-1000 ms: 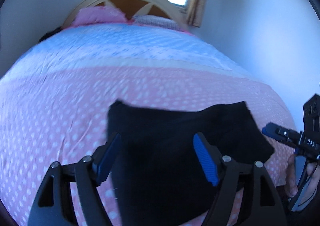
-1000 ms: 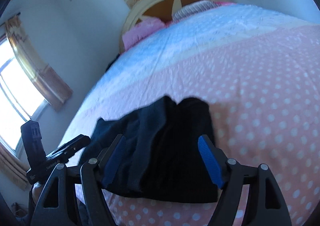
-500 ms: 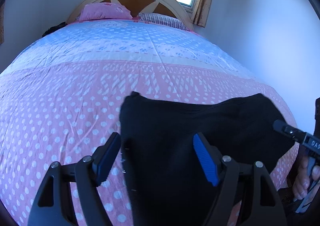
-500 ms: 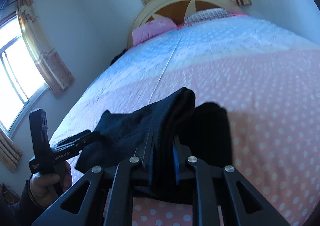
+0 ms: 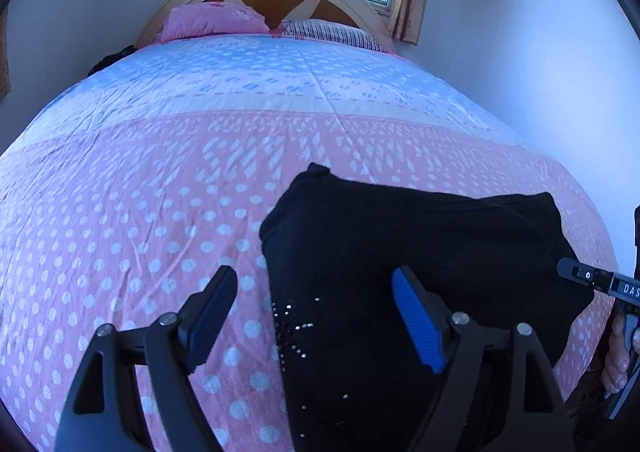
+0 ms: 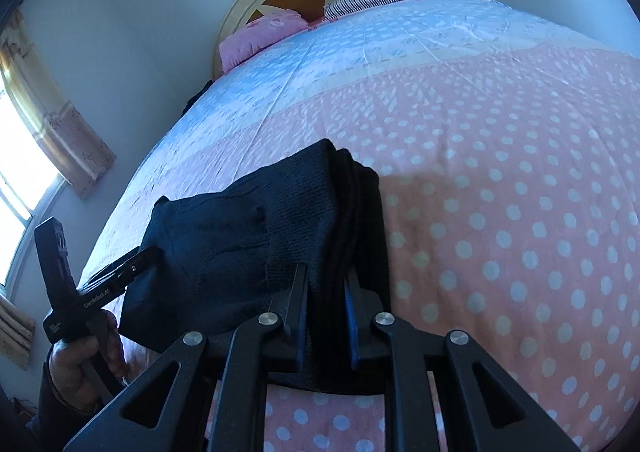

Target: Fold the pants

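Lying bunched in thick folds near the foot of the dotted pink bedspread [image 5: 120, 212]: black knit pants [image 5: 400, 252]. Right gripper [image 6: 326, 304] pinching their edge; left gripper [image 5: 316, 312] spread wide, hovering.

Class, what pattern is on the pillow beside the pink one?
Thin dark stripes on the pillow; left wrist view.

Hidden and cut off

The folded black knit pants [image 5: 400, 252] run off the bottom edge; a hand [image 5: 618, 356] on the right gripper's grip is cropped at the frame's right rim.
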`<state>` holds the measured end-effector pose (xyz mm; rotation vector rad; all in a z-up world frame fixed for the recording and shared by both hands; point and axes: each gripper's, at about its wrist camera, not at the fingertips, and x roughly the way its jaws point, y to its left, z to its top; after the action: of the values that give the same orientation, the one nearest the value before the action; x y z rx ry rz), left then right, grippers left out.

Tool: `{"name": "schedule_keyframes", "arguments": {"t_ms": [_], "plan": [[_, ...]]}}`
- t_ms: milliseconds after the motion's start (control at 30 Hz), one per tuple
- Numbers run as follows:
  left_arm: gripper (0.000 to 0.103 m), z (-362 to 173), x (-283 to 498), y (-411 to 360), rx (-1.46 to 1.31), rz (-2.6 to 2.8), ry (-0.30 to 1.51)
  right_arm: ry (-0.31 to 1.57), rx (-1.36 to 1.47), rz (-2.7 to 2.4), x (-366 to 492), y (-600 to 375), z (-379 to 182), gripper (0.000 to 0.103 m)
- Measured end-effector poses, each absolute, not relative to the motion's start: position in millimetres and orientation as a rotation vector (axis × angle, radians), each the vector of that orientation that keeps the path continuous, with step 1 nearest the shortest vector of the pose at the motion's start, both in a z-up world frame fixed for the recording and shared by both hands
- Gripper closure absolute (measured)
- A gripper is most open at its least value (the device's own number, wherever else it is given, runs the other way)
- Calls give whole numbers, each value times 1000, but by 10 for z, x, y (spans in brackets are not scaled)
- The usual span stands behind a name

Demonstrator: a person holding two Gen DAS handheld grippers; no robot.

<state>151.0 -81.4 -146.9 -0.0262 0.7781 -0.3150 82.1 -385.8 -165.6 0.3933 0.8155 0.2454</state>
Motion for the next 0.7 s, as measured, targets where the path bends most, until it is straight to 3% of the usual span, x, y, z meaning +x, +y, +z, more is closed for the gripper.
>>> {"name": "schedule_keyframes", "arguments": {"t_ms": [167,367,467,700], "plan": [[13,-1488,1494,-876,-5,-325,778,819,372,231,796,-3866,-1652,87],[13,-1492,1499,-869,-11,-345,783,799,360,216,767,-3856,-1650,86],[13,-1498,1511,-876,-16,-354,785,783,317,188,732,-3798,-1596,80],[13,-1494,1509,-895,-11,-363,788,810,250,158,742,-3715,-1579,81]]}}
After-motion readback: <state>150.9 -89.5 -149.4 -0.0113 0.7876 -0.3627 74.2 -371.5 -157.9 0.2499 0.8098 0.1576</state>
